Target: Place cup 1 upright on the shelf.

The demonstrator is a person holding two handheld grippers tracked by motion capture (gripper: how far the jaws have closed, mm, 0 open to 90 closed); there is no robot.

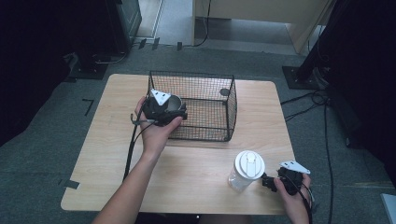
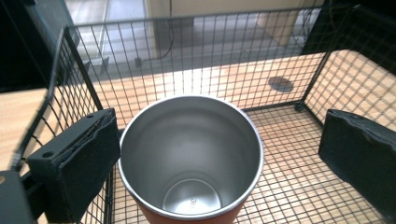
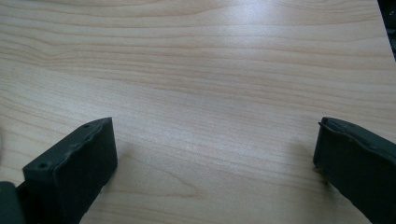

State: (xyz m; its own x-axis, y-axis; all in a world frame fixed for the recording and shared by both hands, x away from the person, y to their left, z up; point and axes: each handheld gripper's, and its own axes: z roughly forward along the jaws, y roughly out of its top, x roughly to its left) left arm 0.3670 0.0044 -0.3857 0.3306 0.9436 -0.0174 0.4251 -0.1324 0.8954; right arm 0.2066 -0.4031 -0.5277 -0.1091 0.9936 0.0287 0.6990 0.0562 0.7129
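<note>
A black wire basket (image 1: 232, 109) stands on the wooden table (image 1: 187, 172). Inside its left end is a steel cup (image 1: 174, 101) with an orange outside, upright and empty (image 2: 191, 158). My left gripper (image 1: 180, 114) is at that end, open, with its jaws either side of the cup (image 2: 219, 126). The left jaw is against the cup's rim and the right jaw stands well off it. A clear bottle (image 1: 245, 171) with a white lid stands at the front right. Just right of it my right gripper (image 1: 265, 182) rests low and open over bare wood (image 3: 215, 135).
The basket's wire walls (image 2: 187, 42) rise close around the left gripper. Cables trail from both grippers across the table and over its front edge. Dark stands and cables lie on the floor around the table.
</note>
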